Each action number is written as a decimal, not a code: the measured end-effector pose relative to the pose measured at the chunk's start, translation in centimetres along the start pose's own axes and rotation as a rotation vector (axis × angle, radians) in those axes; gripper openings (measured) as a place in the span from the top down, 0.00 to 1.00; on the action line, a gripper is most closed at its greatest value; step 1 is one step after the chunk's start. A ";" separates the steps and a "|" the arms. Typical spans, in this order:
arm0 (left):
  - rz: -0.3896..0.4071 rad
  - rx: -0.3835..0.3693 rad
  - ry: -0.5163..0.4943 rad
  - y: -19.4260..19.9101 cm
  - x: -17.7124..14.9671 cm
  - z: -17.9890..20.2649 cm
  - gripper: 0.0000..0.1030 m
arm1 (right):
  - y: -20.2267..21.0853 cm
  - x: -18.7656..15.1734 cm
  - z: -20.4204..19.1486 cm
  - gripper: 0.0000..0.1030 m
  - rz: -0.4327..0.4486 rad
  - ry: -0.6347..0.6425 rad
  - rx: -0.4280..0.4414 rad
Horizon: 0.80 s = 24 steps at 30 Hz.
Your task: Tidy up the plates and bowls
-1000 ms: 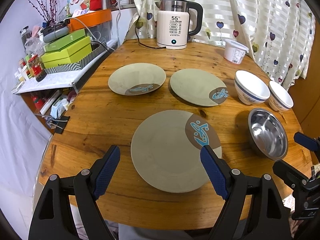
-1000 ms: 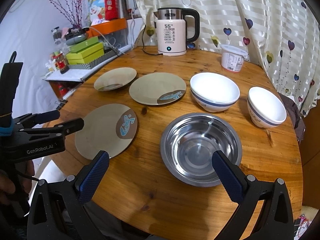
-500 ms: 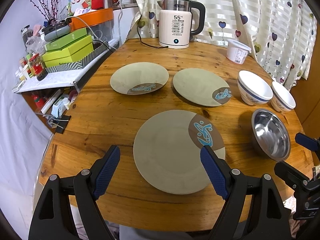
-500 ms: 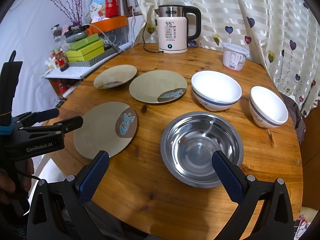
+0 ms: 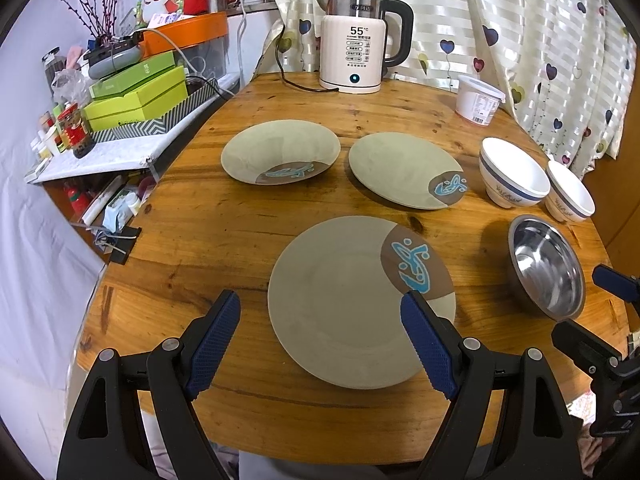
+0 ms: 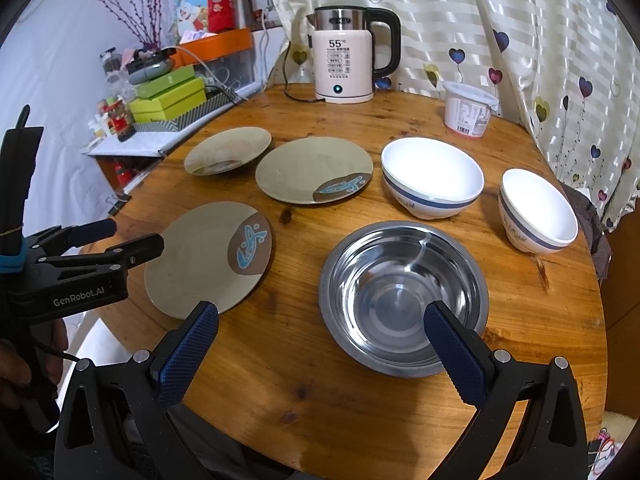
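Observation:
Three beige plates with a brown patch and blue fish lie on the round wooden table (image 5: 224, 240): a near plate (image 5: 344, 300), a far-left plate (image 5: 280, 152) and a far-right plate (image 5: 400, 168). A steel bowl (image 6: 404, 296) sits near the front right, with a large white bowl (image 6: 432, 176) and a smaller white bowl (image 6: 536, 208) behind it. My left gripper (image 5: 320, 336) hovers open over the near plate's front edge. Open too, my right gripper (image 6: 320, 344) hangs above the steel bowl's near rim. Neither holds anything.
An electric kettle (image 5: 356, 44) with its cord stands at the back of the table, a white lidded tub (image 5: 478, 100) to its right. A cluttered shelf with green boxes (image 5: 136, 96) flanks the left edge. Heart-print curtains (image 6: 520, 40) hang behind.
Both views have drifted slightly; the left gripper has shifted a little left relative to the near plate. Both grippers stay open and no dish has moved.

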<state>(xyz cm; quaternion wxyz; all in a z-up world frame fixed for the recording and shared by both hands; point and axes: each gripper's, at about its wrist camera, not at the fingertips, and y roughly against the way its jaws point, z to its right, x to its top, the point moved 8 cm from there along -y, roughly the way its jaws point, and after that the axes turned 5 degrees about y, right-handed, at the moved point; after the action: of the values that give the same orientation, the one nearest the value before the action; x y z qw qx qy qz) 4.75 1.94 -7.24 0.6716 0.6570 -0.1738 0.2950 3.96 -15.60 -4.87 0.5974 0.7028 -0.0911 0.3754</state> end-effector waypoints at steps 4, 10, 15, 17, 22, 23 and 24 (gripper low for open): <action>-0.003 -0.003 0.005 -0.1 -0.1 -0.1 0.20 | -0.1 -0.1 0.0 0.00 -0.001 0.000 0.000; -0.007 -0.003 0.011 -0.4 -0.2 -0.2 0.20 | -0.2 0.0 0.0 0.00 -0.003 -0.001 0.000; -0.010 -0.012 0.018 -0.5 -0.2 -0.4 0.20 | -0.2 0.1 0.1 0.00 -0.004 -0.003 -0.001; -0.012 -0.015 0.021 -0.5 -0.2 -0.4 0.20 | -0.3 0.0 0.1 0.00 -0.004 -0.003 0.000; -0.013 -0.035 0.032 -0.6 -0.3 -0.5 0.20 | -0.2 0.1 0.1 0.00 -0.004 -0.002 0.000; -0.012 -0.037 0.032 -0.5 -0.3 -0.5 0.20 | -0.2 0.1 0.1 0.00 -0.004 -0.002 0.001; -0.010 -0.037 0.031 -0.5 -0.3 -0.5 0.20 | -0.3 0.1 0.1 0.00 -0.004 -0.002 0.001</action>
<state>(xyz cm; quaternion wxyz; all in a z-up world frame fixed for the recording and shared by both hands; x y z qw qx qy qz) 4.79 2.45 -7.84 0.6878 0.6407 -0.1656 0.2984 4.19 -15.56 -5.04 0.5976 0.7038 -0.0900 0.3734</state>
